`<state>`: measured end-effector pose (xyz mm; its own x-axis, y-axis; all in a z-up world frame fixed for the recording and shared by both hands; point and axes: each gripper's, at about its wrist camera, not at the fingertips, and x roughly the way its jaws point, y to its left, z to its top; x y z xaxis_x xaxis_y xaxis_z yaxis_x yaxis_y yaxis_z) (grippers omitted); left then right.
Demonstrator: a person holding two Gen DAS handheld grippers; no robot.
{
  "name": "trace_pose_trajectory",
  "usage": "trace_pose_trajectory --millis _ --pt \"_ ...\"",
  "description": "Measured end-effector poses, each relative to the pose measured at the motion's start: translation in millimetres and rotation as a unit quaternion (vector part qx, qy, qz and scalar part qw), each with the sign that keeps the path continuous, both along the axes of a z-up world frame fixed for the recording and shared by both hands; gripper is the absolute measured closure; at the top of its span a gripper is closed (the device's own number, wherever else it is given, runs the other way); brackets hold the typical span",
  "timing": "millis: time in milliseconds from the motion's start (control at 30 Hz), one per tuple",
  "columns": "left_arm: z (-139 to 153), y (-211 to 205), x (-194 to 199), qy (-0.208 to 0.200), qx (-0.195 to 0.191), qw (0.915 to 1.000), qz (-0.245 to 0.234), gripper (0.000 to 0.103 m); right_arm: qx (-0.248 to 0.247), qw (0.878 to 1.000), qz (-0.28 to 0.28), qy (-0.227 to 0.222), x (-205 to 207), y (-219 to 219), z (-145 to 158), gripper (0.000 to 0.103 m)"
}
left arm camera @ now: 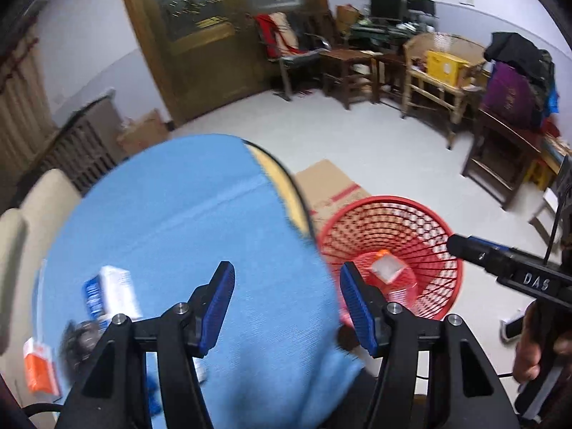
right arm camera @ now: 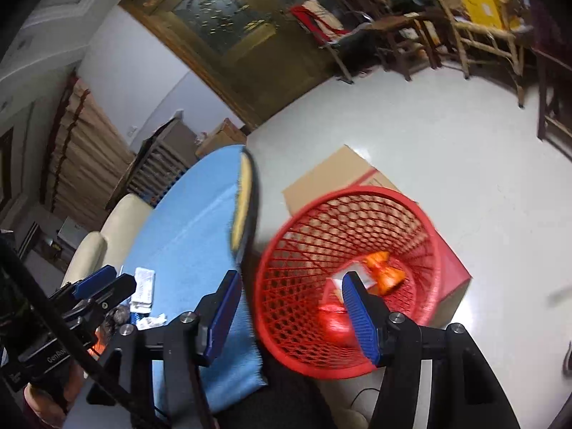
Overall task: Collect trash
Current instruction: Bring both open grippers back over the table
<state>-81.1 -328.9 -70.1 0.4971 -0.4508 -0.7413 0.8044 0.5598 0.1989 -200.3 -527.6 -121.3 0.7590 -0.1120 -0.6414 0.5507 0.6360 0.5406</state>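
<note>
Both claws stand spread with nothing between the pads. The left claw [left arm camera: 287,307] hangs over the tabletop [left arm camera: 200,214] with its blue cloth, near the edge that faces the red basket [left arm camera: 389,250]. The right claw [right arm camera: 291,316] hangs above the basket's rim.

Inside the basket an orange wrapper [right arm camera: 384,273] and some pale paper already lie on the bottom. The trash left to collect sits on the tabletop, well apart from the basket: a white and blue carton [left arm camera: 107,293], an orange packet [left arm camera: 39,368] and a dark crumpled piece [left arm camera: 80,336].

I judge all of these light. The carton is probably thin and easy to crush, so pinch it across the narrow sides. The packet looks soft and a little slippery; better to take it at a folded edge.
</note>
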Motion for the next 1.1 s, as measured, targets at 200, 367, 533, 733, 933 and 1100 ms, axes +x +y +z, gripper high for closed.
trace_pose_trajectory --millis 200,367,533,733,933,1100 --pt "33.5 62.4 2.0 -0.054 -0.018 0.9963 0.064 0.039 -0.041 0.998 0.049 -0.023 22.4 44.0 41.0 0.04" --pt "58.3 117.5 6.7 -0.087 -0.04 0.9876 0.124 0.036 -0.077 0.992 0.095 -0.042 40.5 89.8 75.9 0.04" --pt "72.4 164.1 3.6 -0.119 -0.054 0.9763 0.172 0.03 -0.097 0.984 0.136 -0.058 54.7 132.8 98.4 0.04" --pt "82.8 203.3 -2.3 -0.135 -0.057 0.9675 0.206 0.03 -0.117 0.974 0.182 -0.066 67.6 181.7 112.6 0.04" --pt "87.4 229.0 -3.0 -0.142 -0.061 0.9609 0.23 0.03 -0.123 0.966 0.216 -0.077 74.9 216.5 123.4 0.04" --pt "89.2 247.4 -0.6 -0.15 -0.065 0.9545 0.25 0.029 -0.133 0.958 0.235 -0.093 78.2 237.3 137.1 0.04"
